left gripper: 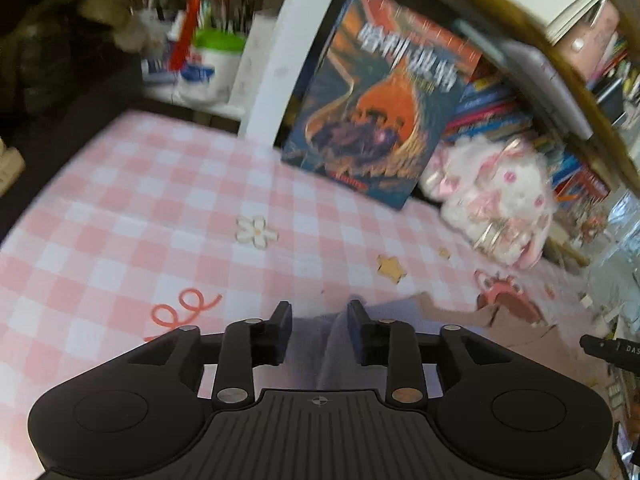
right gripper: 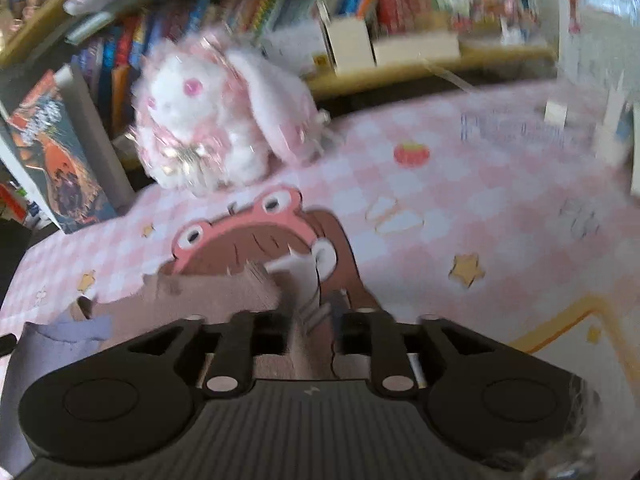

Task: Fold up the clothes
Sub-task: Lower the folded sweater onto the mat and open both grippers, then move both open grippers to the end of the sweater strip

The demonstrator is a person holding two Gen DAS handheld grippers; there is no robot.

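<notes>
Here the left claw point(left gripper: 319, 334) hangs low over a counter point(left gripper: 120, 216) with a pink and white checked cover. Its two fingers stand apart, and a soft lilac cloth point(left gripper: 316, 356) bunches up between them. The blur hides whether the pads press the cloth, so one cannot tell if it is held.

Ahead of the left claw and a bit to the right, a big book point(left gripper: 380, 96) with an orange and blue cover leans up. Further right sits a fluffy white and pink bunny point(left gripper: 492, 200).

The right claw point(right gripper: 313, 334) also has its fingers a little apart. A fold of brownish-pink cloth point(right gripper: 224, 292) rises between them, and again the blur hides the grip. To its left, the lilac cloth point(right gripper: 60, 332) shows at the edge. Just ahead of the right claw is a pink frog hat picture point(right gripper: 240, 220) printed on the cover. The bunny point(right gripper: 208, 120) sits beyond it.
</notes>
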